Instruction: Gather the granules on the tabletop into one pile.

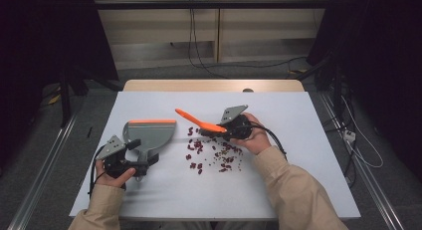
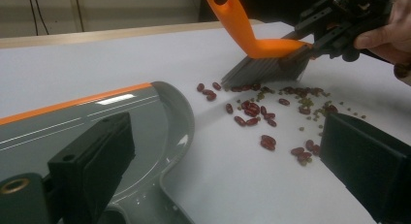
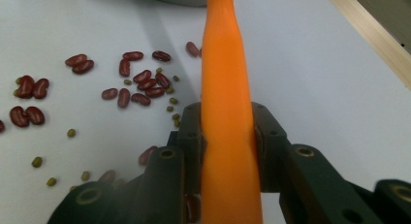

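Table sitting mid-frame. Dustpan lying left of centre; my left gripper is at its handle, jaws looking spread, grip hard to confirm. My right gripper is pinching the orange brush, bristles touching table above the beans. Risk: sweeping hard could be flicking beans past the pan. Small green ones are blurring.
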### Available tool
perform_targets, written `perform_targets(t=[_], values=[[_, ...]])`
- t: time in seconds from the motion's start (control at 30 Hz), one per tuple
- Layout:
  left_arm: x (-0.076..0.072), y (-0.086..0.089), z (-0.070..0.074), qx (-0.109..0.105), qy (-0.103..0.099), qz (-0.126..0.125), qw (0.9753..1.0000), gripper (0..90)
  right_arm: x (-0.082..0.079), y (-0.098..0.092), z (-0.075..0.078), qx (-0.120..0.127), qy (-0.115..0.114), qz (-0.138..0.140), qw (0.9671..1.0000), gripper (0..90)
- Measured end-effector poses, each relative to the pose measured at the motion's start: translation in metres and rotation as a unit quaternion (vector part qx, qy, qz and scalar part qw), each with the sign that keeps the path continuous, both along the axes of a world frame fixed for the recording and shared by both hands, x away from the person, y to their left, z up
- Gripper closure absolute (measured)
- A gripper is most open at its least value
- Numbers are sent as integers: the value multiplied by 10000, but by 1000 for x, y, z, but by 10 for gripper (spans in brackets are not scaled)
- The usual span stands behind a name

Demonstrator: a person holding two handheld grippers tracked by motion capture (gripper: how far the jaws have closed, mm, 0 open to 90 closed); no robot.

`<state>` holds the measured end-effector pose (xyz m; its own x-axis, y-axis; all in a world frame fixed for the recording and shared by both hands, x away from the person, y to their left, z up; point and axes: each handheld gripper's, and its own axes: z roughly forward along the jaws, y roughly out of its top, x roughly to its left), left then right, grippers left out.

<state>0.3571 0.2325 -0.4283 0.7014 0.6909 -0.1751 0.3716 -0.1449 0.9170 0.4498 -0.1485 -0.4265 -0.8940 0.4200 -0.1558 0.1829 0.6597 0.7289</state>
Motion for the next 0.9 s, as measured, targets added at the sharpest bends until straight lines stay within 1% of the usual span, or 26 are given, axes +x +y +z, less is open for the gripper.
perform_targets(t=[0.17, 0.67, 0.77, 0.83, 0.87, 0.9], values=[[0, 0, 0, 23, -4, -2, 10000, 56, -7, -3, 0, 57, 24, 43, 10000, 713], [0, -1, 0, 43, -25, -12, 10000, 56, -21, -4, 2, 53, 70, 196, 9998, 713], [0, -1, 0, 43, -22, -13, 10000, 56, -22, -3, 3, 49, 12, 224, 9997, 714], [0, -2, 0, 47, -21, -28, 10000, 56, -22, -3, 4, 83, -10, 162, 9998, 715], [0, -2, 0, 46, -15, -31, 10000, 56, -22, -4, 5, 97, -43, 157, 9998, 715], [-1, -2, 0, 53, -13, -33, 10000, 56, -21, -4, 6, 120, -132, 106, 9998, 715]])
